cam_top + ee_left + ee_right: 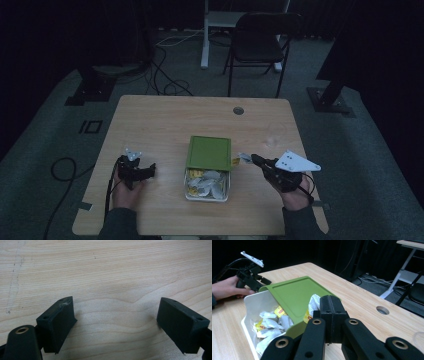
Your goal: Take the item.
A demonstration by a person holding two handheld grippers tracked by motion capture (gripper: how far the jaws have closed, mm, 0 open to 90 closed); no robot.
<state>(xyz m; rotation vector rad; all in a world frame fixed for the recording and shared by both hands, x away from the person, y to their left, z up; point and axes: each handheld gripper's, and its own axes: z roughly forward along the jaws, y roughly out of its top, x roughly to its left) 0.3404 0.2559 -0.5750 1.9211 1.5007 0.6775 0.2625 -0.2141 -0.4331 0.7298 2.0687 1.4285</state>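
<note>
Right claw (331, 315) pinches a crumpled white tea bag (314, 303) with yellow tag.

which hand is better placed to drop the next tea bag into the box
Right. The right gripper is shut on a tea bag just beside the white box, whose green lid is slid back. The left gripper rests open and empty on the table.

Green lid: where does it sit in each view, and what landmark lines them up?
High view: green lid at table centre, over the far end of the white box.
Right gripper view: lid centre-left, behind the tea bag in the shut right gripper.
Left gripper view: bare tabletop between open jaws.
Shared landmark: the table's round hole.
</note>
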